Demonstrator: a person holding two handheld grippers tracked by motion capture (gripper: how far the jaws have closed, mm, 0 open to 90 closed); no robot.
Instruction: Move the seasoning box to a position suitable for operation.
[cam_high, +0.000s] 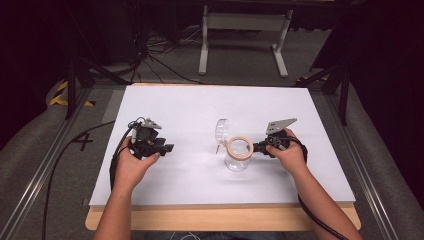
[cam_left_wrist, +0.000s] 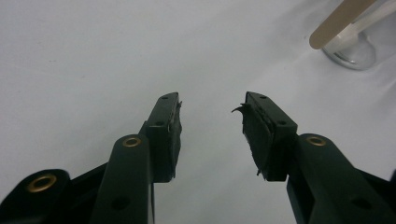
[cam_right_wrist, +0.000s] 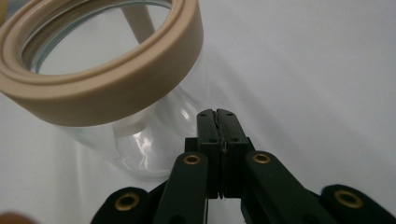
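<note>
White board covered the desk (cam_high: 200, 105), a strip of bare wood showing along its near edge; beyond the far edge lay grey floor, cables and a white frame (cam_high: 245, 30). The left gripper (cam_high: 161, 148) sat toward the left edge, jaws apart and empty. Near the middle stood a glass jar (cam_high: 237, 159) with a beige ring (cam_high: 239, 147). The right gripper view showed the right gripper (cam_right_wrist: 218, 114), jaws pressed together, just beside the glass.

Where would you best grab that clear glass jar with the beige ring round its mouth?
Probably at the beige ring of the clear glass jar, one jaw inside the open mouth, one outside, from above: the rim is thin, the smooth round body looks wide for the jaws.
</note>
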